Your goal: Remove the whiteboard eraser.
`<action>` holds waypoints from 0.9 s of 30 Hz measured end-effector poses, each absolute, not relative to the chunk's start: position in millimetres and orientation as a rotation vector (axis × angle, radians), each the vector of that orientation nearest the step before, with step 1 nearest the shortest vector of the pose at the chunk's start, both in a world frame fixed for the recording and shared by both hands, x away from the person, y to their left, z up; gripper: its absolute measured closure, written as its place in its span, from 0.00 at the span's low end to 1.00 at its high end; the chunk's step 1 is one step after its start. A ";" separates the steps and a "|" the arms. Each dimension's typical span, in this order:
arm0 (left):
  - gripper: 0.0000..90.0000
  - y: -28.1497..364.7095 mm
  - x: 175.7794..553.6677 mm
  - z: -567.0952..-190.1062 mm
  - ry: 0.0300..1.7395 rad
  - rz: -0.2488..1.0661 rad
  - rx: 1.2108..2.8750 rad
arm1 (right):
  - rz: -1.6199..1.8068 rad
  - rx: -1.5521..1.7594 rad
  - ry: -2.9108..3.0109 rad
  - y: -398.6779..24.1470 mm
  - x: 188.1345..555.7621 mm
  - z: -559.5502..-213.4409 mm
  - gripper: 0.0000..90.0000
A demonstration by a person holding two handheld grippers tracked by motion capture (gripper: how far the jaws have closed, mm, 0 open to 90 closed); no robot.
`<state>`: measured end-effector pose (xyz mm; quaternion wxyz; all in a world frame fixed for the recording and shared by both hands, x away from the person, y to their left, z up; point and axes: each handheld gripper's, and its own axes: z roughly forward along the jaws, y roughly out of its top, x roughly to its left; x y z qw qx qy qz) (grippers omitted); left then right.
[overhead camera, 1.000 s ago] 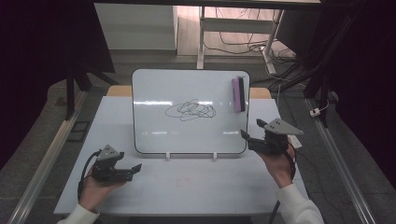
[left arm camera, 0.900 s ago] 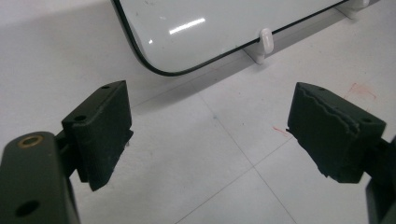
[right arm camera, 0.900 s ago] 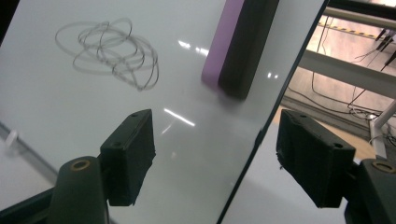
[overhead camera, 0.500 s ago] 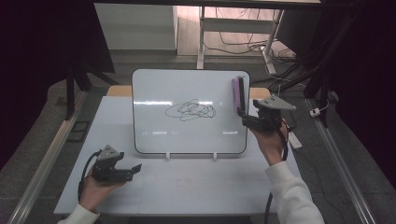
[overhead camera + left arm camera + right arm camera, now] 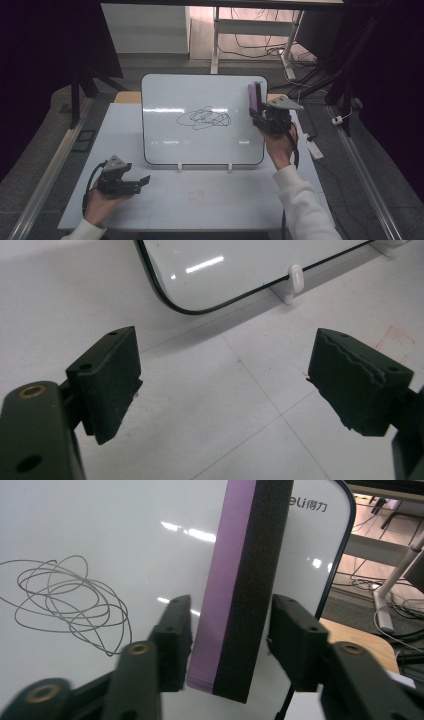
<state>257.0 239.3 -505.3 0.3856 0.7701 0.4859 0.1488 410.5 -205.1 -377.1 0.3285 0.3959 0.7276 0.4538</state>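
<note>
A white whiteboard [image 5: 200, 145] stands upright on the table with a dark scribble [image 5: 204, 118] at its middle. A purple-and-black eraser [image 5: 253, 97] sticks to its upper right part. My right gripper [image 5: 256, 114] reaches up to the eraser's lower end. In the right gripper view its jaws have just been closing, and the pads [image 5: 175, 630] sit against both sides of the eraser [image 5: 235, 570], beside the scribble [image 5: 65, 600]. My left gripper [image 5: 143, 181] rests low at the front left of the table. It stands open [image 5: 225, 375] with nothing between its jaws, near the board's lower corner [image 5: 200, 285].
The board stands on two small white feet [image 5: 180, 167] on the white table [image 5: 215, 200]. A white power strip [image 5: 315, 148] lies off the table's right edge. Metal rails [image 5: 45, 185] run along both sides, and cables lie on the floor behind.
My right gripper has moved up and away from me to the eraser at the board's right side. Its jaws have narrowed around the eraser. The left gripper has stayed put.
</note>
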 end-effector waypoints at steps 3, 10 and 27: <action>0.17 239.8 257.0 -505.0 1.237 0.379 1.959 | 1.187 1.054 1.900 -204.7 410.3 -376.6 0.64; 0.17 238.8 256.9 -505.1 1.239 0.387 1.962 | 1.176 1.037 1.870 -204.3 407.6 -374.2 0.71; 0.17 239.7 256.7 -504.9 1.243 0.397 1.953 | 1.342 0.918 1.916 -209.1 362.3 -384.2 0.72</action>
